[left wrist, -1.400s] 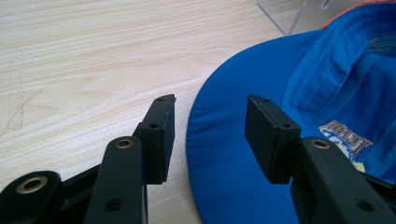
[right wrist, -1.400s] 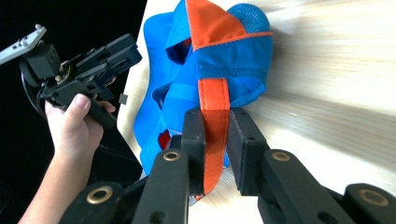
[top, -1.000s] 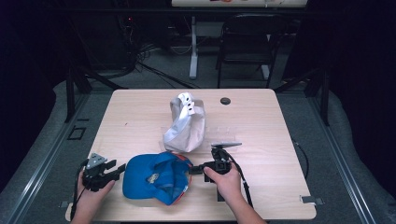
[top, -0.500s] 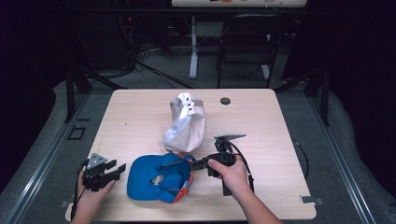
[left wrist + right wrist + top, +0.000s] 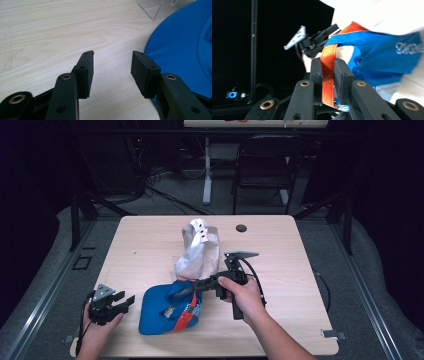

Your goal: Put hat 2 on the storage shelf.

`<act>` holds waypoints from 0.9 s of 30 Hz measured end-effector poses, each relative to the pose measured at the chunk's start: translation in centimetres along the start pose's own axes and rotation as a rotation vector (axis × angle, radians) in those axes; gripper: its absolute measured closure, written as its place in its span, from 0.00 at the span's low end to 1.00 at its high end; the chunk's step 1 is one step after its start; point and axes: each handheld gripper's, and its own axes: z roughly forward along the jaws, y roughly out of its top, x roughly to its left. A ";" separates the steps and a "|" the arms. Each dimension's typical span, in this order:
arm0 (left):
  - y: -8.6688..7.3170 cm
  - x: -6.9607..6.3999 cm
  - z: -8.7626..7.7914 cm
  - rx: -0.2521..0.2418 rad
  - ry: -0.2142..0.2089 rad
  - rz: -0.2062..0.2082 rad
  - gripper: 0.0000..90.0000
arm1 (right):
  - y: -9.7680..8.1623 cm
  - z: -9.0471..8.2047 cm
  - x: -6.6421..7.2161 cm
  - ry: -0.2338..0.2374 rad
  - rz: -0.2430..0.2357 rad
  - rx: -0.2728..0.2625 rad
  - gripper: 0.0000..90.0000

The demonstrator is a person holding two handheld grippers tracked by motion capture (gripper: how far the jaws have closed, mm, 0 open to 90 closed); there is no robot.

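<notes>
A blue cap (image 5: 159,312) with an orange strap (image 5: 188,312) lies near the table's front edge. My right gripper (image 5: 196,284) is shut on that strap and holds the cap's near-right edge up off the table. In the right gripper view the orange strap (image 5: 327,72) is pinched between the two jaws, with blue fabric (image 5: 382,57) hanging to the right. My left gripper (image 5: 128,300) rests on the table just left of the cap, open with nothing between its fingers. In its own view the left gripper (image 5: 112,67) faces bare wood, with the blue cap (image 5: 180,42) at the right.
A crumpled light grey cloth item (image 5: 198,251) with white tags stands behind the cap at mid table. A small black round thing (image 5: 241,227) lies near the far edge. A clear plastic piece (image 5: 153,10) sits beyond the left jaws. The wooden table (image 5: 145,245) has free room at left and right.
My right gripper has risen with the orange strap in it, lifting the cap's right side and tilting the cap. The left gripper has stayed where it was.
</notes>
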 end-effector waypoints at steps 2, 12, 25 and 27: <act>0.0 0.0 0.0 0.000 0.000 0.001 0.59 | 0.1 -0.2 0.6 0.026 0.007 0.000 0.87; 0.0 -0.1 0.0 -0.011 0.001 0.002 0.59 | 0.5 -1.8 3.1 0.096 0.015 -0.027 0.87; 0.0 -0.2 0.1 -0.012 0.003 0.001 0.59 | 0.5 -6.8 5.2 0.074 -0.010 -0.094 0.87; 0.0 -0.2 0.1 -0.014 0.002 0.002 0.59 | 0.5 -7.8 5.4 0.054 -0.009 -0.112 0.87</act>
